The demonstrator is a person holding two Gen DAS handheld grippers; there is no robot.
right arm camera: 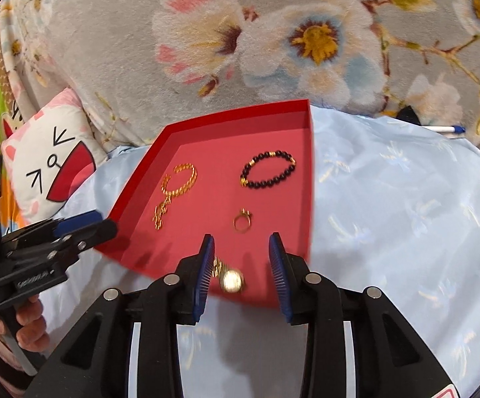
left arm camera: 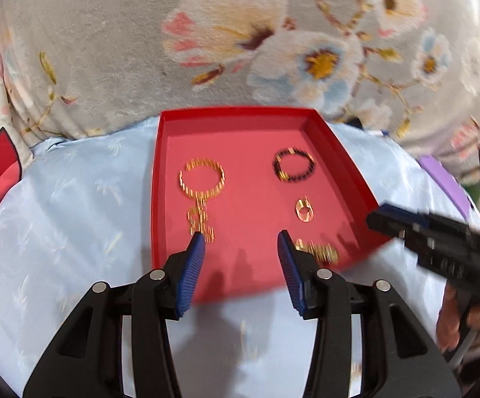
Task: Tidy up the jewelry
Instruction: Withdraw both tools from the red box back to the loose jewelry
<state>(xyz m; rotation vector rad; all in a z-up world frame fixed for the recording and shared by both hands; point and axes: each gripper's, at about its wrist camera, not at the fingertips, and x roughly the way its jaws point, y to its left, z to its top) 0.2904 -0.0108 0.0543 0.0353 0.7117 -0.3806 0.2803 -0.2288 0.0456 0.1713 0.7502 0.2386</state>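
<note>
A: Start at the tools. How do the two stand?

B: The left hand-held gripper (left arm camera: 241, 243) is spread, its blue ribbed pads (left arm camera: 193, 275) apart over the near edge of the red tray (left arm camera: 233, 112), holding nothing. The right hand-held gripper (right arm camera: 241, 245) is likewise spread — a small gold watch (right arm camera: 231, 280) lies between its pads, touched by neither as far as the view shows.

A: And where is the jewelry?

B: All of it lies inside the tray. From the right wrist view: a gold chain bracelet (right arm camera: 182, 179) at the left with its tail trailing toward the near side, a black bead bracelet (right arm camera: 268, 170) with gold spacers at the far right, and a gold ring (right arm camera: 242, 222) just nearer than the beads. The watch sits at the near edge, blurred. In the left wrist view the same pieces appear smeared by motion, so fine detail cannot be told.

A: What carries the tray?

B: A pale blue satin cloth (right arm camera: 406, 215) with a faint woven pattern. Beyond it rises a grey plush blanket (right arm camera: 123, 33) printed with large flowers. A cartoon-face pillow (right arm camera: 50, 165) lies at the left, and a white pen (right arm camera: 445, 129) with a blue cap rests at the far right, at the blanket's edge.

A: Is each tool seen by the other camera?

B: Yes — each shows at the frame's edge, gripped by a hand (right arm camera: 29, 328).
</note>
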